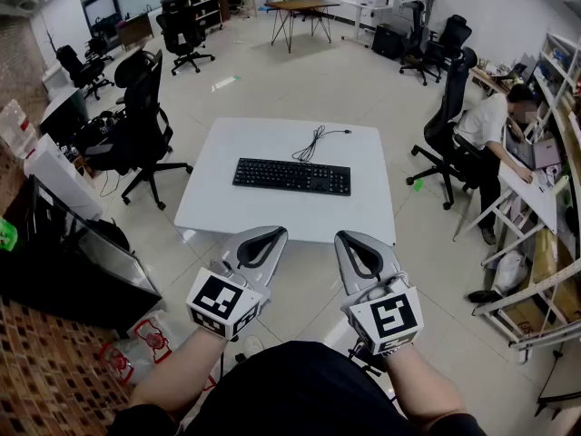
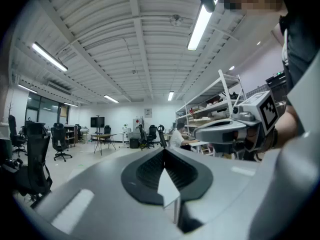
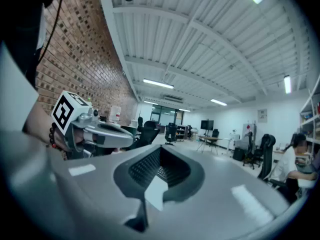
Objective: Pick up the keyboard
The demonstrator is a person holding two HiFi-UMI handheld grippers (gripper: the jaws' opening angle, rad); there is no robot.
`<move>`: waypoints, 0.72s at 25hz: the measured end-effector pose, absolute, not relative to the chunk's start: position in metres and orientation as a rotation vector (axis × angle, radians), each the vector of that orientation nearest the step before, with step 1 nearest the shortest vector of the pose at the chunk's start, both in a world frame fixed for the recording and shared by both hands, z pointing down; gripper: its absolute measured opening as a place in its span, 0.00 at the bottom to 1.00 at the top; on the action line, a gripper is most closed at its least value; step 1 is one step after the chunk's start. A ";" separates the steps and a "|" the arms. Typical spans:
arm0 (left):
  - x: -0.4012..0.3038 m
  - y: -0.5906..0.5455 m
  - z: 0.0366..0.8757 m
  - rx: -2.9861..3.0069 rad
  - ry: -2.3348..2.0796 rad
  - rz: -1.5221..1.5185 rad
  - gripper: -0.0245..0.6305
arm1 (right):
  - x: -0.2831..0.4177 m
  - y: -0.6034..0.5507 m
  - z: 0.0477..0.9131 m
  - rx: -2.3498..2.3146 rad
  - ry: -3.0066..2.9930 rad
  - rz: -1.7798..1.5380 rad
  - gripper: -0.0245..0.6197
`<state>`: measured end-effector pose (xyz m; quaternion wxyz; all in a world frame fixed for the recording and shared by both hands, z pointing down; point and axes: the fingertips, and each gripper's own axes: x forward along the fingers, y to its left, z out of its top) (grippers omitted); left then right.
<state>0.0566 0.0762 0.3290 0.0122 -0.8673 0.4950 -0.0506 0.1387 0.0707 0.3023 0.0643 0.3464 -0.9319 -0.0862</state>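
Note:
A black keyboard [image 1: 291, 176] lies flat in the middle of a white table [image 1: 227, 209], and its black cable [image 1: 314, 141] trails toward the far edge. My left gripper [image 1: 270, 232] and right gripper [image 1: 352, 238] hover side by side, level, just short of the table's near edge and apart from the keyboard. Both are shut with nothing between the jaws. In the left gripper view the jaws [image 2: 164, 153] meet, and the right gripper [image 2: 222, 130] shows beside them. In the right gripper view the jaws [image 3: 160, 153] are also together, with the left gripper [image 3: 97, 130] at the left. The keyboard is hidden in both gripper views.
A black office chair [image 1: 141, 125] stands left of the table and another [image 1: 449, 121] to its right, near a seated person [image 1: 495, 130] at a desk. A dark cabinet [image 1: 64, 262] sits at the near left. Shelving [image 1: 554, 80] lines the right wall.

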 end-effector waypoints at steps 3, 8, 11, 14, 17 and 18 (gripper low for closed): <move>0.067 0.076 0.333 -2.711 1.556 -0.147 0.04 | 0.147 0.071 0.305 1.033 -2.816 -0.256 0.04; 0.079 0.071 0.342 -2.739 1.586 -0.173 0.05 | 0.159 0.069 0.309 1.003 -2.820 -0.244 0.04; 0.079 0.067 0.348 -2.776 1.606 -0.178 0.05 | 0.161 0.066 0.311 0.992 -2.825 -0.235 0.04; 0.072 0.059 0.356 -2.814 1.637 -0.189 0.07 | 0.161 0.060 0.314 0.989 -2.825 -0.219 0.04; 0.058 0.047 0.361 -2.833 1.676 -0.192 0.09 | 0.157 0.052 0.318 0.995 -2.819 -0.207 0.04; 0.052 0.042 0.364 -2.836 1.690 -0.193 0.10 | 0.155 0.048 0.319 0.996 -2.818 -0.204 0.04</move>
